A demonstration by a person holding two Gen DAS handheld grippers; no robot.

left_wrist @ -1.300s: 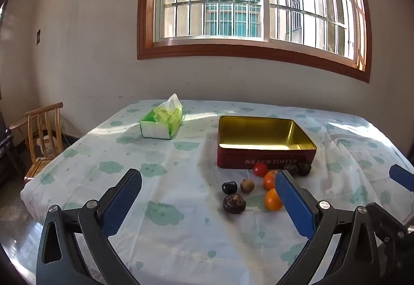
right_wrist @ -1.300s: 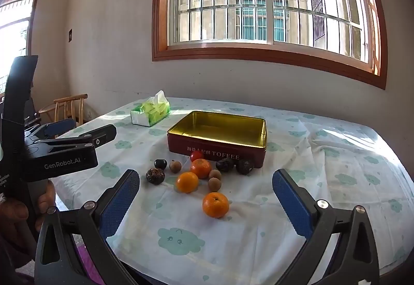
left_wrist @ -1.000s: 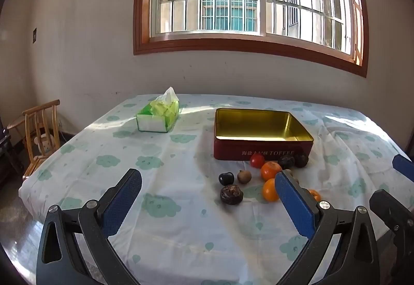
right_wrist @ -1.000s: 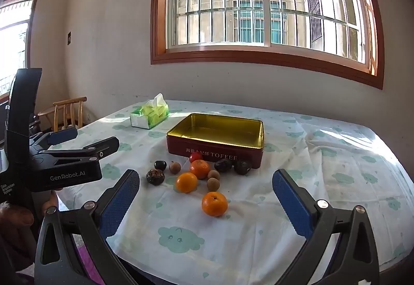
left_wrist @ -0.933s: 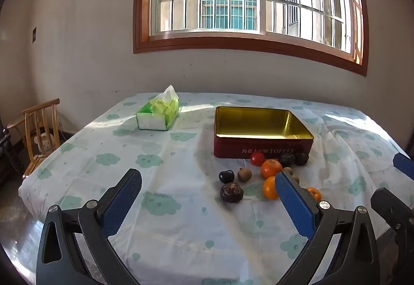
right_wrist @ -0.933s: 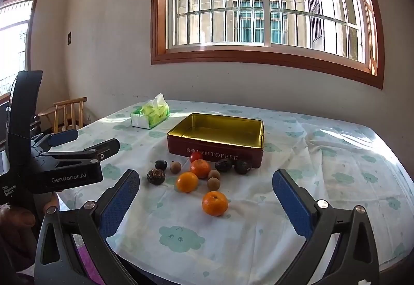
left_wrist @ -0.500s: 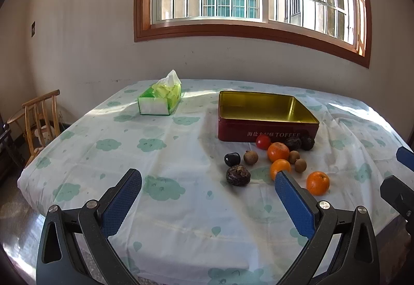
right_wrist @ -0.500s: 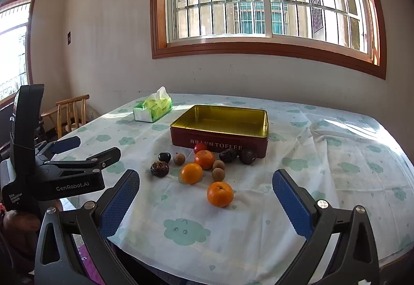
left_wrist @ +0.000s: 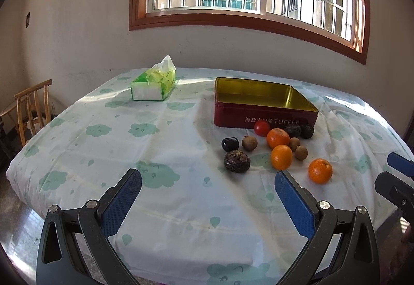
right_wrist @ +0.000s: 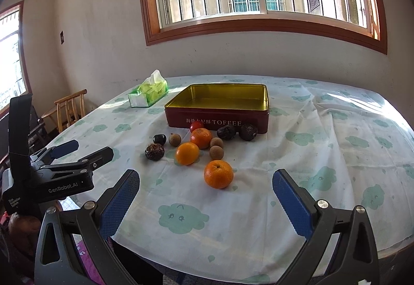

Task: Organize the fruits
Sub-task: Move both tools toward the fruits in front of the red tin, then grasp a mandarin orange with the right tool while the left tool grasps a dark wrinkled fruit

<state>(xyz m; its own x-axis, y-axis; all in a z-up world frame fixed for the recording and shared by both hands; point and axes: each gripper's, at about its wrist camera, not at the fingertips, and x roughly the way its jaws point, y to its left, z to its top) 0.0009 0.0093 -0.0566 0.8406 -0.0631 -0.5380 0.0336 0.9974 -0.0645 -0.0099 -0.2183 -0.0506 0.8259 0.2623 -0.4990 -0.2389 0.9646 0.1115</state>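
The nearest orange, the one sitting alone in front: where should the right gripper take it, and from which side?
Grip the nearest orange across its widest middle, coming down from above and the front with the open right gripper. It is round, stem up, and stands apart from the other fruit, so both flanks look free.

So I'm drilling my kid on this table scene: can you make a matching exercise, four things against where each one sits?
Things:
1. tissue box
2. toffee tin
3. red tomato
4. nearest orange

Places:
A. alone, in front of the other fruit, closest to the right gripper
B. touching the tin's front wall
C. far left of the cloth, left of the tin
D. behind the fruit cluster, nothing in it

Pairs: 1-C, 2-D, 3-B, 4-A
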